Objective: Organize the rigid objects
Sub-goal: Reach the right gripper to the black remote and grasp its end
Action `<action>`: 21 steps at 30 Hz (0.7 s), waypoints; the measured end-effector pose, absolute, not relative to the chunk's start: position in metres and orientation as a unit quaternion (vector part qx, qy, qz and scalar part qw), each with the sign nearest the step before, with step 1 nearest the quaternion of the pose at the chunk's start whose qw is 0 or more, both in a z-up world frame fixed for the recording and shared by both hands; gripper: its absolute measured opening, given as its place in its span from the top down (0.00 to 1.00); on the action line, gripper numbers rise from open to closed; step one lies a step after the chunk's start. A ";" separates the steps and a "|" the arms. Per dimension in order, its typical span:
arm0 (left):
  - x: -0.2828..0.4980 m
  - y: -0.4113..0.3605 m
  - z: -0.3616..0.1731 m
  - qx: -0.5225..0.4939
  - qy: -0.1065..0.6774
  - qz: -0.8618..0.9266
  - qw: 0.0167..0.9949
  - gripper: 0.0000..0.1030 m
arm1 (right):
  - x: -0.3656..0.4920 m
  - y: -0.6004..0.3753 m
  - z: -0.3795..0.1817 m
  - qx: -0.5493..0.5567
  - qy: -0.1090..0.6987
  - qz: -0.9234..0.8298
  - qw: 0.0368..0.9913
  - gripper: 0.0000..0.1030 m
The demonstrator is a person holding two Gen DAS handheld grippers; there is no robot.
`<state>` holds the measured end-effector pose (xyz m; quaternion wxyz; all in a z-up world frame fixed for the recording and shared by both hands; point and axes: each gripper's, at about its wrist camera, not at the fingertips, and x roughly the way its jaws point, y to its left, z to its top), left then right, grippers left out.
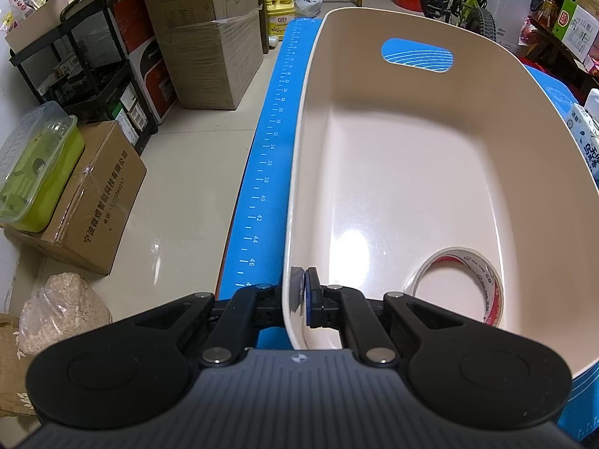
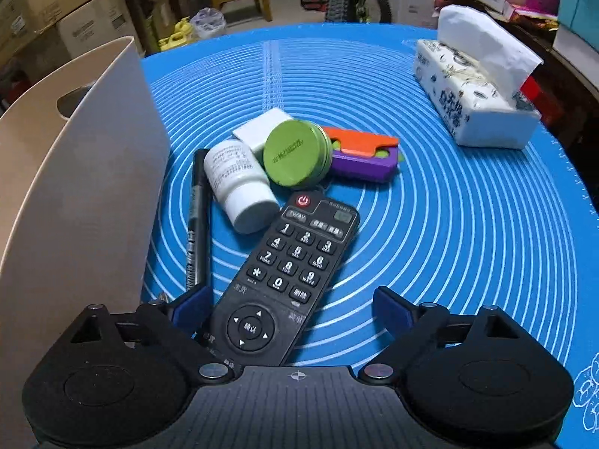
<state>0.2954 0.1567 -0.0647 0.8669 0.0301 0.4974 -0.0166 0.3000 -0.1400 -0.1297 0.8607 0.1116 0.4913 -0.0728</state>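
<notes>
While only a roll of tape (image 1: 462,286) lies inside the cream plastic bin (image 1: 543,119), at the lower right of the left wrist view, the sorting looks barely begun. The left gripper (image 1: 302,292) has its jaws closed on the bin's near rim, one finger outside the wall and one inside, apparently steadying it on the blue mat (image 1: 269,172) that covers the counter. In the right wrist view the rest of the rigid objects remain clustered on the mat at frame centre, just beside the bin's outer wall at the left: a black remote control (image 2: 288,273), a black pen (image 2: 197,220) alongside it, a white pill bottle (image 2: 239,187) on its side, a green round tin (image 2: 297,155), a white block (image 2: 267,127) behind the tin, and an orange and purple plastic toy (image 2: 363,153). The right gripper (image 2: 292,310) hangs low over the remote's near end with its jaws spread wide, one finger on each side of the remote and neither pad pressing it, so that pick is judged to be next. A tissue pack (image 2: 475,101) sits at the upper right, well apart from the cluster. Six objects are seemingly left to move.
</notes>
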 end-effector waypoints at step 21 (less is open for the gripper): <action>0.295 0.158 -0.065 0.031 0.497 -0.016 0.867 0.92 | 0.290 -0.125 -0.127 0.068 0.485 -0.075 0.869 0.46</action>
